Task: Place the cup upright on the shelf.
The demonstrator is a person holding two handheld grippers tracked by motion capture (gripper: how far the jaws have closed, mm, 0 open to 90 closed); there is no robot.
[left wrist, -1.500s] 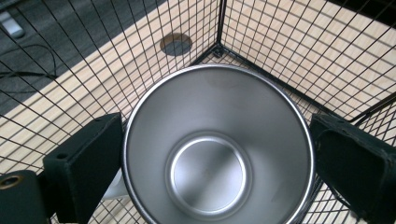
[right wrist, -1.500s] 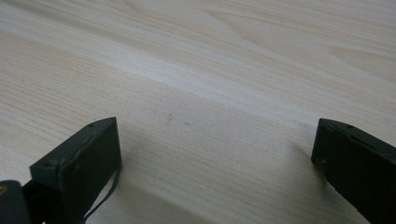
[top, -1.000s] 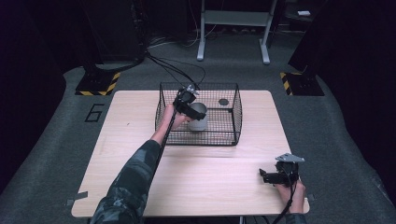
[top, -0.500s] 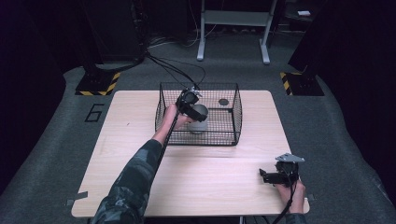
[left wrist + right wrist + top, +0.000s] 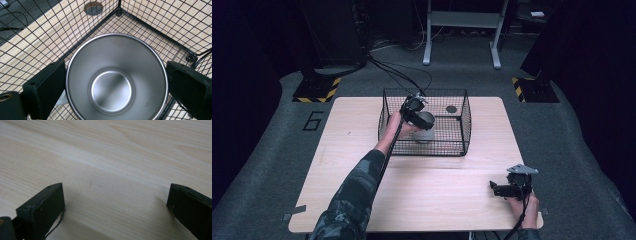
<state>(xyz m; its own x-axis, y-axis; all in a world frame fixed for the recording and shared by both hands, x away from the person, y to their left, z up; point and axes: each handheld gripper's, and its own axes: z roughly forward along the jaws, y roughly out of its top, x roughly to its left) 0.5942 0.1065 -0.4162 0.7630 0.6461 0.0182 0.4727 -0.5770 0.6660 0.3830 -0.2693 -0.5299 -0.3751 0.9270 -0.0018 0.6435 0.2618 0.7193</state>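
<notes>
Left gripper [image 5: 419,116] at the upper middle of the high view, reached over the near left wall of a black wire basket [image 5: 462,112] on the pale wooden bench [image 5: 362,125]. Jaws spread wide around a steel cup [image 5: 115,77], 1 jaw at each side of the rim: left jaw touching or nearly touching it, right jaw with a thin gap. Cup upright inside the basket, open mouth up, near the basket's left half in the high view [image 5: 425,126]; shiny empty inside, seen from above in the left gripper view. Dark round disc [image 5: 451,109] at the basket's far right corner, well apart from the cup. Right gripper [image 5: 499,189] at the lower right of the high view, low over bare bench, held in a hand [image 5: 523,206]. Jaws wide apart, holding nothing, wood grain between them in the right gripper view.
</notes>
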